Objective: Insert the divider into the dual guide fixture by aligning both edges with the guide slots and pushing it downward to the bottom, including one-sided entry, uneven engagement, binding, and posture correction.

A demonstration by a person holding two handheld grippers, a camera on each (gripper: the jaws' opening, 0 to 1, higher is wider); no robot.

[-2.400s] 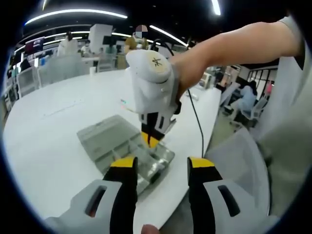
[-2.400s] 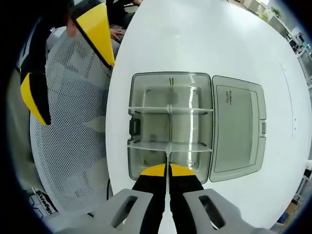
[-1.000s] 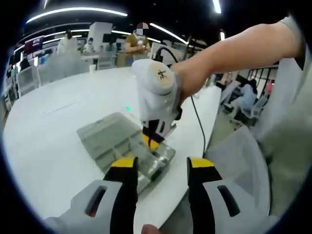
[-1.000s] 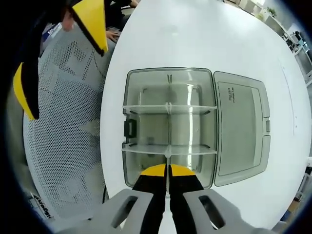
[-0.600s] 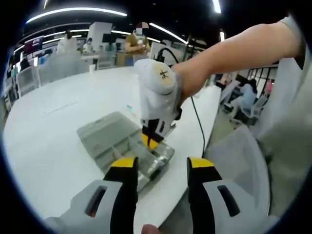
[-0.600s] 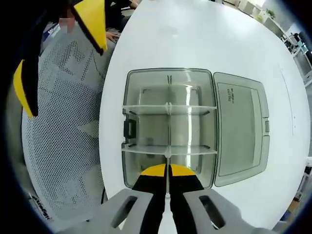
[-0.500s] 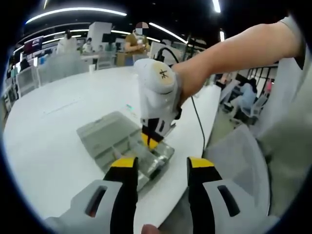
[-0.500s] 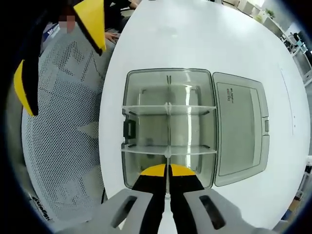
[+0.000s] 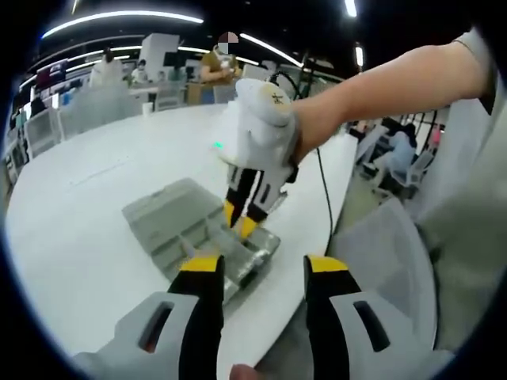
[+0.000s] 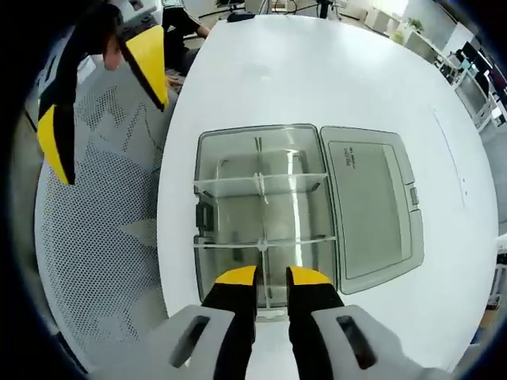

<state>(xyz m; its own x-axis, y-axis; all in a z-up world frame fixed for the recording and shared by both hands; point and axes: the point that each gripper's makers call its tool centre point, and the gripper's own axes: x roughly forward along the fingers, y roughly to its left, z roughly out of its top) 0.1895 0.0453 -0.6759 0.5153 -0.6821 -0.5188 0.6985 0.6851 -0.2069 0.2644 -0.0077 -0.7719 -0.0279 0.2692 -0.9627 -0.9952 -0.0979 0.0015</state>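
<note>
Near wall of clear box (image 10: 261, 229) covered by yellow tips of right gripper (image 10: 272, 276); lower end of lengthwise divider (image 10: 264, 269) lost between those tips. Seating depth of divider in guide slots not discernible through clear plastic. Box interior (image 9: 207, 237) partly screened by left gripper (image 9: 261, 273) and by right gripper (image 9: 240, 224). Left gripper (image 10: 99, 95) cut off by picture edge. Lid (image 10: 366, 210) lettering too small to read. Background people blurred.

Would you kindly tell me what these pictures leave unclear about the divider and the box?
- Right gripper view: the clear box's near wall is hidden by the right claw.
- Left gripper view: the left claw covers the box's near corner.
- Lid lettering: too small to read.
</note>
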